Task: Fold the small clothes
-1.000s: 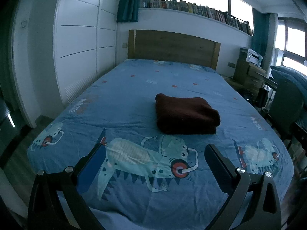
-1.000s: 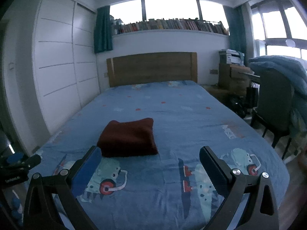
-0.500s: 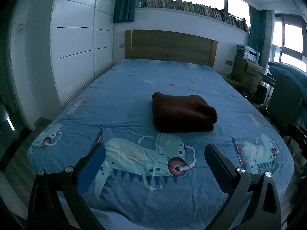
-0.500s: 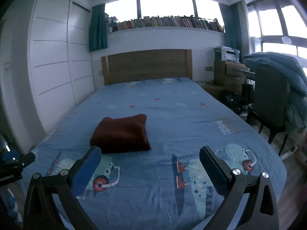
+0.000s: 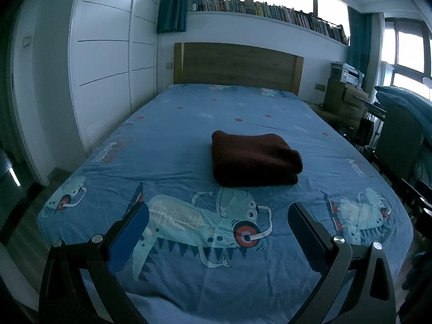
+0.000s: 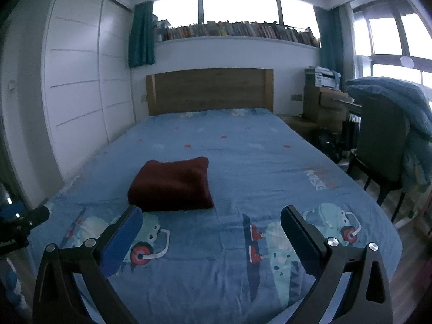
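Note:
A dark red garment (image 5: 253, 159) lies folded into a thick rectangle near the middle of the blue bed sheet (image 5: 189, 140). It also shows in the right wrist view (image 6: 172, 186), left of centre. My left gripper (image 5: 218, 210) is open and empty, held over the foot of the bed, short of the garment. My right gripper (image 6: 210, 213) is open and empty, also near the foot of the bed, with the garment ahead and to its left. Neither gripper touches the garment.
The sheet carries cartoon plane prints (image 5: 205, 224). A wooden headboard (image 5: 237, 64) stands at the far end. White wardrobe doors (image 5: 102, 67) line the left. A chair draped with a blue blanket (image 6: 391, 124) stands at the right. The left gripper's tip (image 6: 32, 216) shows at the left edge.
Both grippers have drawn back and lifted a little from the bed, so the folded garment sits slightly farther off. The garment has not moved. Both grippers stay open.

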A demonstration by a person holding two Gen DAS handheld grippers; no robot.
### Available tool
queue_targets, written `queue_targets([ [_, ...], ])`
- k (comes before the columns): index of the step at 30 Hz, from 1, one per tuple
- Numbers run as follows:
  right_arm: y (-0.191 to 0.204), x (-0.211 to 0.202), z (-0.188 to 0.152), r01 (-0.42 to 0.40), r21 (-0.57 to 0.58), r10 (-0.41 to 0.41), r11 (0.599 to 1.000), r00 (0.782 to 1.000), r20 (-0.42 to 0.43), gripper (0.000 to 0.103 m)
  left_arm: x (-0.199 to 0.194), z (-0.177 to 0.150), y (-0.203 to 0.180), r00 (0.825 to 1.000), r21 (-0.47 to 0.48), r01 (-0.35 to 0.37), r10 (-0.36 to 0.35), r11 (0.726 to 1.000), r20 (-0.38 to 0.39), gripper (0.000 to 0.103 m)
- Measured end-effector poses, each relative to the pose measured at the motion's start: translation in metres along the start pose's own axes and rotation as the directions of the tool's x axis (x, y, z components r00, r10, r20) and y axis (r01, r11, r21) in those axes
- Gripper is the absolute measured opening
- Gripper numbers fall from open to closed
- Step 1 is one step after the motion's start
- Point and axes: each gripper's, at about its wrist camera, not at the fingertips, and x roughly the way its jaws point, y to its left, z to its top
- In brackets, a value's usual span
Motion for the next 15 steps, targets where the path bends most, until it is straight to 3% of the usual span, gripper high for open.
queue_targets([
  [15,0.0020,0.0052,-0.0061,0.013,-0.014,-0.013,1.000,1.000,-0.026,0.102,0.0007,0.0012,-0.0028,1.000,0.017,-0.009,0.009,1.000,0.003,0.101],
])
